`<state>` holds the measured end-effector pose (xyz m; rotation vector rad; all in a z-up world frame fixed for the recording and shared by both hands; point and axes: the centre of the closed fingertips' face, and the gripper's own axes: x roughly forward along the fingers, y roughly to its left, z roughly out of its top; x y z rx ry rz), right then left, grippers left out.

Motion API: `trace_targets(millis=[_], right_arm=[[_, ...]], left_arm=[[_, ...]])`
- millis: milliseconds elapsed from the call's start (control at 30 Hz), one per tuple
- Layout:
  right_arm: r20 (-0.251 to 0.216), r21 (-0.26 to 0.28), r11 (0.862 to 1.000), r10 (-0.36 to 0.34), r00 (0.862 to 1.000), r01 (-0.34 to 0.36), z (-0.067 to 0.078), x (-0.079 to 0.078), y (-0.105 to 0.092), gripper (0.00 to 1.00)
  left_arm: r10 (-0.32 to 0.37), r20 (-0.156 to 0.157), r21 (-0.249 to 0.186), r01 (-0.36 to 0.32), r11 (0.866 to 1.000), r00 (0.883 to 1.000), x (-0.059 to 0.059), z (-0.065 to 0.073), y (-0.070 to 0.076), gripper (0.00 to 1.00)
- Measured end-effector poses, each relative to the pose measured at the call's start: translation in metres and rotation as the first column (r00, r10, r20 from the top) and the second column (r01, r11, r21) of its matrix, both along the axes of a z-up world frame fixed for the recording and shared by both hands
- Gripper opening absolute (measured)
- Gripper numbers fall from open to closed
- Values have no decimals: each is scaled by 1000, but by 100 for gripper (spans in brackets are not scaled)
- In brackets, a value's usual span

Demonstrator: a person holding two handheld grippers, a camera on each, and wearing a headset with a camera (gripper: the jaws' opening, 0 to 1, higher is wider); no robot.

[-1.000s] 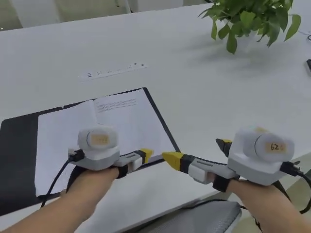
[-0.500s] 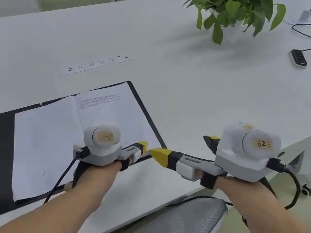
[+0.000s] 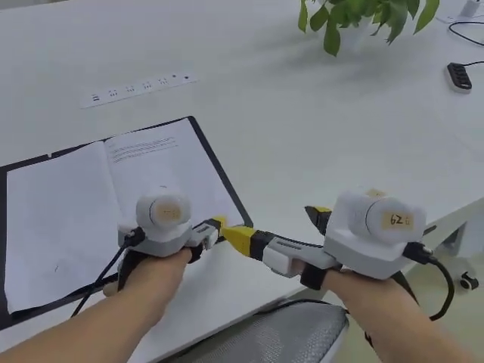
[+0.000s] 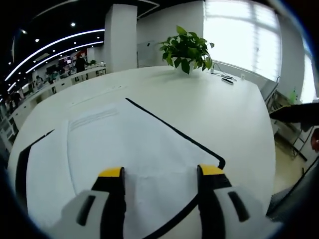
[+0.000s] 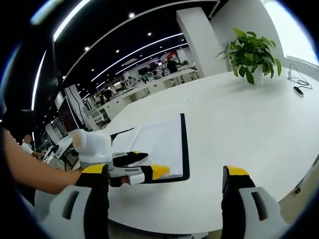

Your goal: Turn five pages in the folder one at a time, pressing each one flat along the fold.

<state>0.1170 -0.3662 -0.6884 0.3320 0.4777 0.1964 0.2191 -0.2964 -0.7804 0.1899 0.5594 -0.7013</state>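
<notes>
Where the white desk (image 3: 325, 128) spreads ahead of both my claws, it carries everything listed here. The folder (image 3: 76, 219) lies open on it, black cover down and white pages up, stretching ahead and to the left of my left claw (image 4: 161, 172). Its right-hand page bears a few lines of print at the end farthest from that claw. A grey chair seat (image 3: 280, 336) sits under the desk's near edge, below and between the two claws. The potted plant (image 3: 363, 19) stands well beyond my right claw (image 5: 165, 171), near the desk's far side.

My left claw is spread wide and holds nothing. In the left gripper view its yellow-tipped jaws straddle the near right corner of the right-hand page, and the black cover edge runs out between them. I cannot tell whether the jaws touch the paper.

My right claw is likewise wide open and empty, over bare desk just to the right of the folder. In the head view its leading yellow tip lies close beside the tip of the left claw, at the folder's near right corner. In the right gripper view its jaws frame the left claw and the folder.

A white power strip (image 3: 136, 87) lies flat beyond the folder, well ahead of the left claw. A small black device (image 3: 459, 76) with a cable lies far off to the right of the right claw.
</notes>
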Motion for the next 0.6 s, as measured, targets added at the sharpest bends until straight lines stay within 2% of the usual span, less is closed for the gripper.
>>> trace_targets(millis=[33,100,300,500,600], right_arm=[[0,1,1000,-2,1000,2,0,0,-1,94],[-4,4,1000,-5,1000,5,-1,1,-2,94],[-12,3,1000,-6,1000,7,-4,1,-5,93],[-25,3,1000,0,1000,0,-8,1,-4,93],[-26,6,1000,4,1000,-4,-8,3,-3,93]], left_arm=[[7,-2,-7,-7,1000,1000,-1,-1,0,57],[18,17,-18,-17,1000,1000,1,-1,2,55],[18,44,-51,-16,999,999,2,1,6,50],[22,53,-62,-19,998,998,8,1,14,38],[16,63,-54,-13,998,998,9,1,15,33]])
